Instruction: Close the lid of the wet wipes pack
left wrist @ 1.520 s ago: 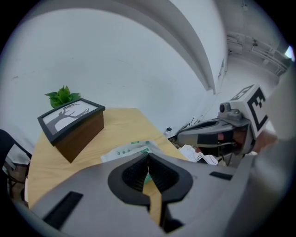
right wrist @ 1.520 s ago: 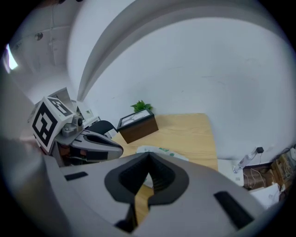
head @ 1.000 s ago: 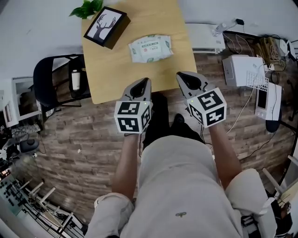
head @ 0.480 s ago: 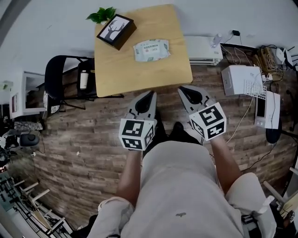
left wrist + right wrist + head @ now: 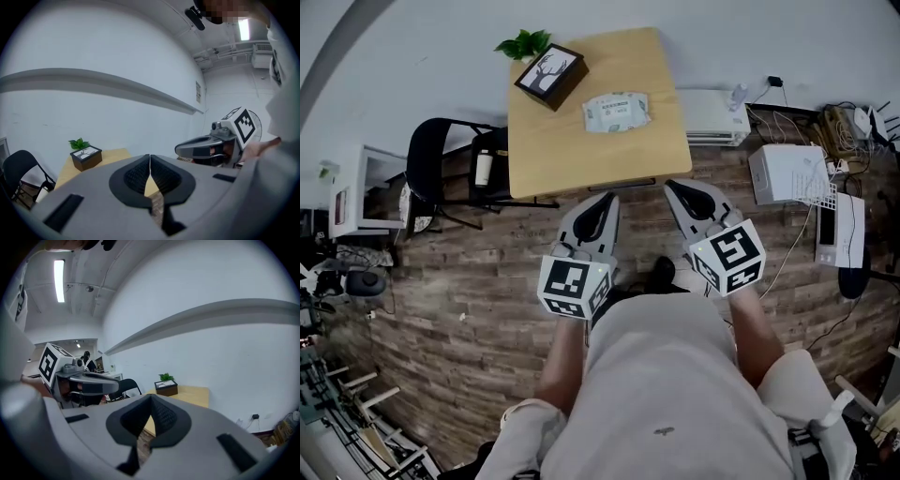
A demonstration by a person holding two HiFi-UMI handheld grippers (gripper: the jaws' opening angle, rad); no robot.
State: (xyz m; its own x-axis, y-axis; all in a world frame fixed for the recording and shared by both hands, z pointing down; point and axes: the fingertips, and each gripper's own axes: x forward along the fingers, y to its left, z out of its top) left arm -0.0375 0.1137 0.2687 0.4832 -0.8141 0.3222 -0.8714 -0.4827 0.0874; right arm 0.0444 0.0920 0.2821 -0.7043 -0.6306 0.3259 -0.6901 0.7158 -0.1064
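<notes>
In the head view, the wet wipes pack (image 5: 617, 111) is seen on the wooden table (image 5: 581, 155), its lid too small to be judged. The left gripper (image 5: 602, 202) and right gripper (image 5: 680, 190) are held short of it. In the left gripper view, the jaws are pressed together, empty, and the pack is hidden. The same is shown in the right gripper view.

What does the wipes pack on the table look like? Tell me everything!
The wet wipes pack is a soft-looking pouch, white with pale green print. Whether its lid is shut is too small to tell. It lies flat on the wooden table, near its far side, beside the dark picture box but apart from it. Only the table touches it.
</notes>
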